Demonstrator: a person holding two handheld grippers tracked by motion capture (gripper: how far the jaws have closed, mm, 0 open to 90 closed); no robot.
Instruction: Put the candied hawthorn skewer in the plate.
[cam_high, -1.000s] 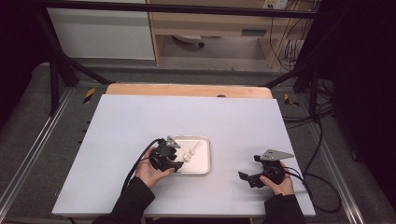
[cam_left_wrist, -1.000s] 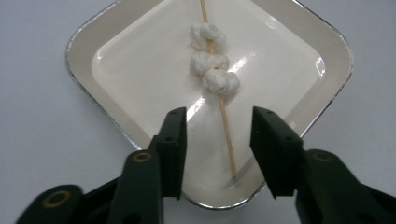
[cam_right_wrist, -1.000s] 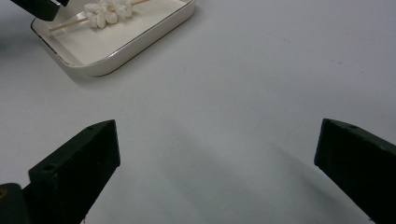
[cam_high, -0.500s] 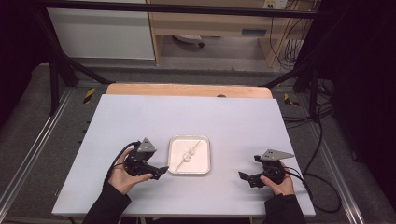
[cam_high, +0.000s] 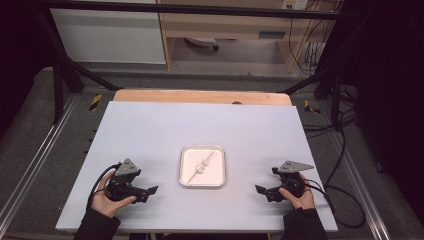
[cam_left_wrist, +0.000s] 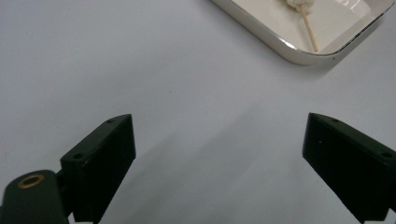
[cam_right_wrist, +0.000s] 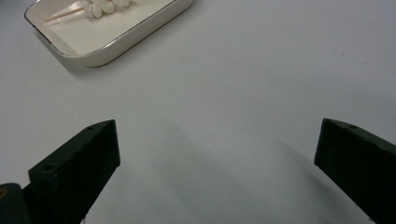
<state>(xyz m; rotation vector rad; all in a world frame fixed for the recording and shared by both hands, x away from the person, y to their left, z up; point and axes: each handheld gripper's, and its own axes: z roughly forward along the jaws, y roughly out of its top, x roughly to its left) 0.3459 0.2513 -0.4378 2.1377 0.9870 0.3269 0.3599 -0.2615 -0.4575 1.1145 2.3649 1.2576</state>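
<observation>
Two grippers: left gripper (cam_high: 150, 191), fingers (cam_left_wrist: 100, 161) spread after just opening, nothing between them; right gripper (cam_high: 261, 190), fingers (cam_right_wrist: 77, 163) likewise spread and empty. Between them on the worktop (cam_high: 150, 130), one tray (cam_high: 186, 181) holds one skewer (cam_high: 202, 165) of white pieces.

Table: you work at a pale grey-white tabletop (cam_high: 150, 130) with a wooden far edge (cam_high: 200, 96) | Floor: grey carpet (cam_high: 30, 125) around you, metal rails (cam_high: 30, 170) alongside | Behind: white panel (cam_high: 107, 35), wooden shelf unit (cam_high: 225, 25), dangling cables (cam_high: 312, 50) | Sides: dark, possibly curtained
</observation>
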